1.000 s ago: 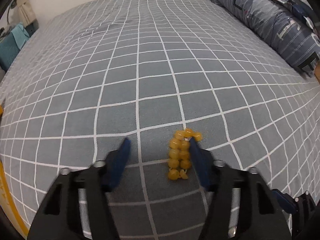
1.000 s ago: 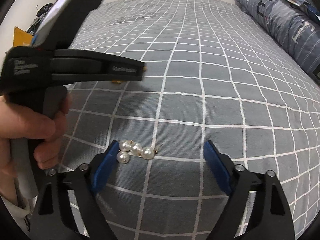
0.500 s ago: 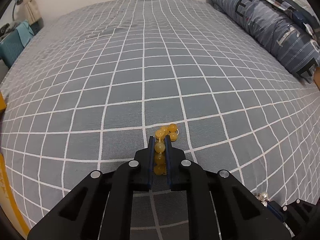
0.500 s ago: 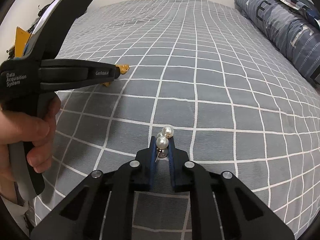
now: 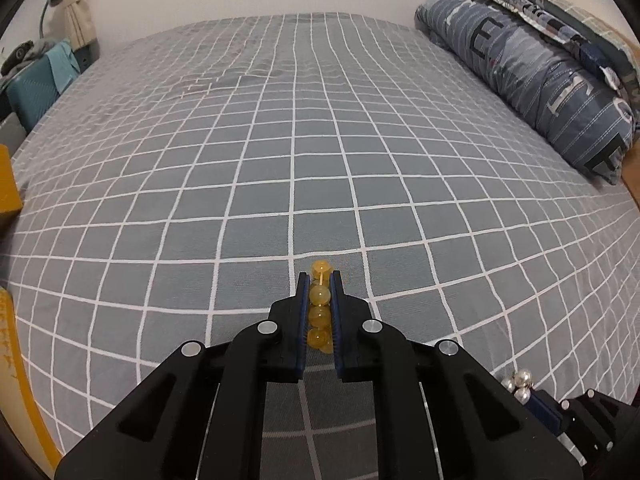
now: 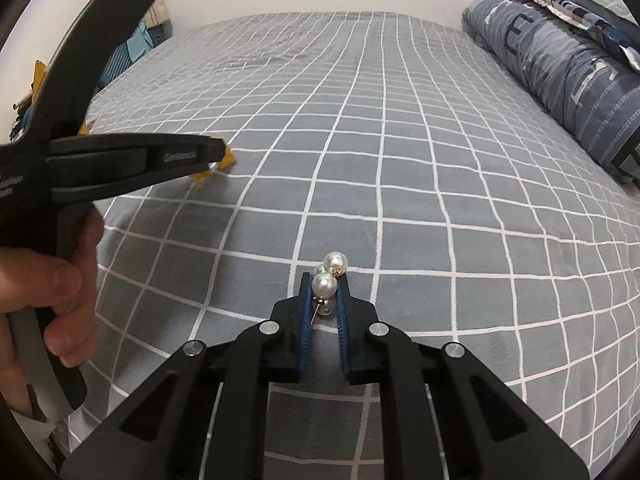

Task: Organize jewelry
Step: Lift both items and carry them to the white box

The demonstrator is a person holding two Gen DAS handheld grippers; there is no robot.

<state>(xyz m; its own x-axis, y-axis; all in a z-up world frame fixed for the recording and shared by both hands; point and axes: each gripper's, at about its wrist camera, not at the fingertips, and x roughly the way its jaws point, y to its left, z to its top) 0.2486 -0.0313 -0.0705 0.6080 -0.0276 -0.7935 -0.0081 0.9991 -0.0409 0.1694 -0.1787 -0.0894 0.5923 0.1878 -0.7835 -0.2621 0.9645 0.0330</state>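
My left gripper [image 5: 319, 280] is shut on a yellow bead bracelet [image 5: 319, 295] and holds it above the grey checked bedspread [image 5: 280, 140]. Beads sit between the blue pads; one sticks out past the tips. My right gripper [image 6: 324, 280] is shut on a pearl earring [image 6: 325, 285] with several white pearls and a thin pin. The pearls also show at the lower right of the left wrist view [image 5: 519, 385]. The left gripper shows at the left of the right wrist view [image 6: 218, 152], hand-held, with yellow beads [image 6: 208, 172] at its tip.
A blue-grey lettered pillow [image 5: 540, 76] lies along the bed's right side. A yellow box edge [image 5: 8, 184] and a yellow rim [image 5: 16, 344] sit at the left. A teal bag [image 5: 32, 92] stands beyond the bed's left edge.
Both grippers were open a second ago; they closed on the bracelet and the earring, and both have since risen off the bedspread with the jewelry.
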